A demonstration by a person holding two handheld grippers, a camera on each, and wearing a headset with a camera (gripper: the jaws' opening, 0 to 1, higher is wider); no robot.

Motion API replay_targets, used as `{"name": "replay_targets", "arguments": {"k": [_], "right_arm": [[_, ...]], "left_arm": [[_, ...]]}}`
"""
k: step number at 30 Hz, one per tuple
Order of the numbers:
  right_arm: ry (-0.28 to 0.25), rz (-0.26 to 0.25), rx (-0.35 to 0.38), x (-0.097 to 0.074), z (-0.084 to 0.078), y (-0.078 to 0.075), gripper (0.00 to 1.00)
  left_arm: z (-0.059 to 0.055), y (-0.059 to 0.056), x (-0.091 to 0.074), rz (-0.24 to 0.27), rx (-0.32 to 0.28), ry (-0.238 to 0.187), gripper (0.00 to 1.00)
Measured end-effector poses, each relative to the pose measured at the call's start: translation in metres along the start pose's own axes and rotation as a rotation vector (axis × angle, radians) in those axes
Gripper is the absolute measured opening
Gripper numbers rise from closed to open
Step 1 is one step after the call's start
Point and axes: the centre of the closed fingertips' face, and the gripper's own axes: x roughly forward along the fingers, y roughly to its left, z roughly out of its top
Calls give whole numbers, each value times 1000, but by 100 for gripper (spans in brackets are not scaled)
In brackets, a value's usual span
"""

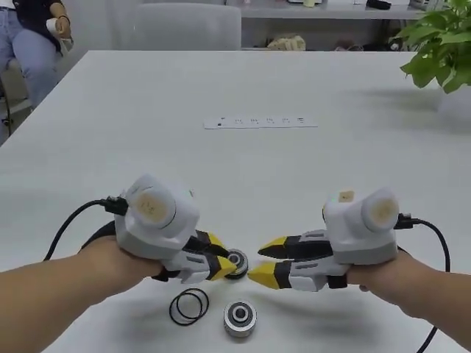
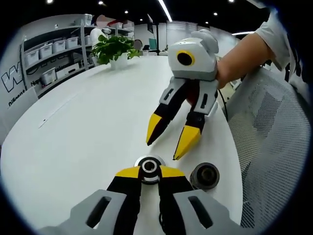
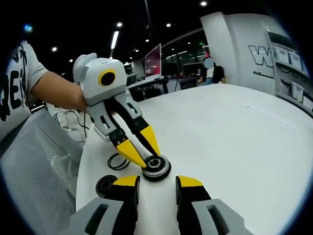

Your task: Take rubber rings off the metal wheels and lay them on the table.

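White table (image 1: 294,88) is carrying the work; left tongs (image 2: 150,172) are clenching a wheel (image 3: 156,168); right tongs (image 3: 157,182), released, are pointing at it from just beside.

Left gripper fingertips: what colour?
The left gripper's fingertips, closed on a metal wheel, are yellow on black fingers; best in the left gripper view.

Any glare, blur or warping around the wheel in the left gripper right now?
Head view: soft even light, faint shadows under the left gripper and right gripper, no glare. Left gripper view: fisheye bows the table edge, yet the wheel is sharp. Right gripper view: same warping, wheel clear.
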Motion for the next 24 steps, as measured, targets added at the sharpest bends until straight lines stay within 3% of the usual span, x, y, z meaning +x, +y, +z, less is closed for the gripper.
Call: {"name": "replay_targets", "arguments": {"k": [24], "right_arm": [[51, -13, -74, 24, -4, 2, 25]], "left_arm": [[1, -2, 1, 30, -6, -3, 7]]}}
